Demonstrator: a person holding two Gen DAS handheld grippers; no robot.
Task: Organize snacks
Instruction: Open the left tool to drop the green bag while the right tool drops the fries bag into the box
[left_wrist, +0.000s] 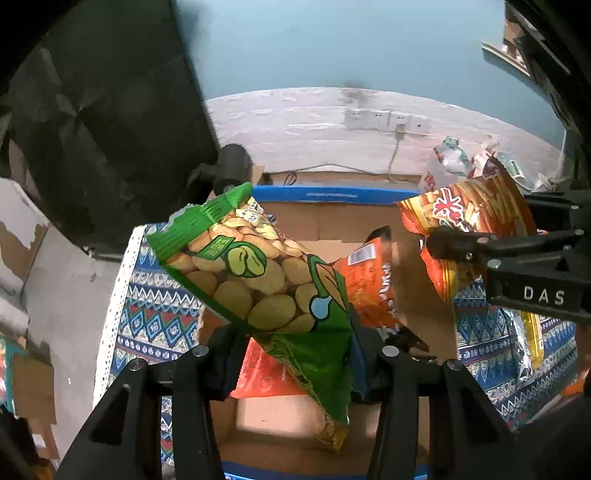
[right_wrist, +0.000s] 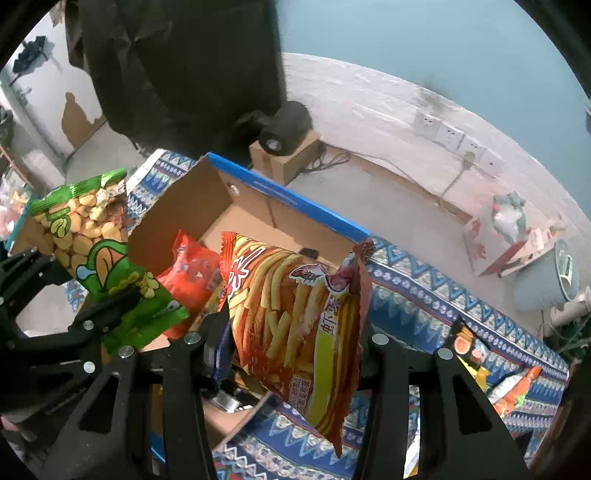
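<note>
my left gripper (left_wrist: 295, 354) is clamped on a green bag of broad beans (left_wrist: 258, 280), low in the centre of the left wrist view. my right gripper (right_wrist: 291, 354) is clamped on an orange bag of shrimp sticks (right_wrist: 295, 314), low in the centre of the right wrist view. each bag is pinched near its lower end, so the larger part stands up and away from the fingers and nothing drags over the cloth.

both bags are over or near the open cardboard box (right_wrist: 177, 214), which sits in the middle of both views - i judge i carry them there to put them with the other snacks. inside the box a red-orange bag (right_wrist: 192, 269) already lies against the left wall, and in the left wrist view an orange packet (left_wrist: 369, 280) leans just behind my green bag.

the bags are thin, shiny film with crimped, ribbed top seams; they look puffed with air and light, so they bend where the jaws press. the box is plain brown board, with a blue band (left_wrist: 332, 194) along the far rim. under it is a patterned cloth (right_wrist: 424, 295) with blue zigzag rows, which looks soft and flat.

more loose packets (right_wrist: 498, 376) wait on the cloth at the lower right of the right wrist view - these are not yet sorted.
</note>
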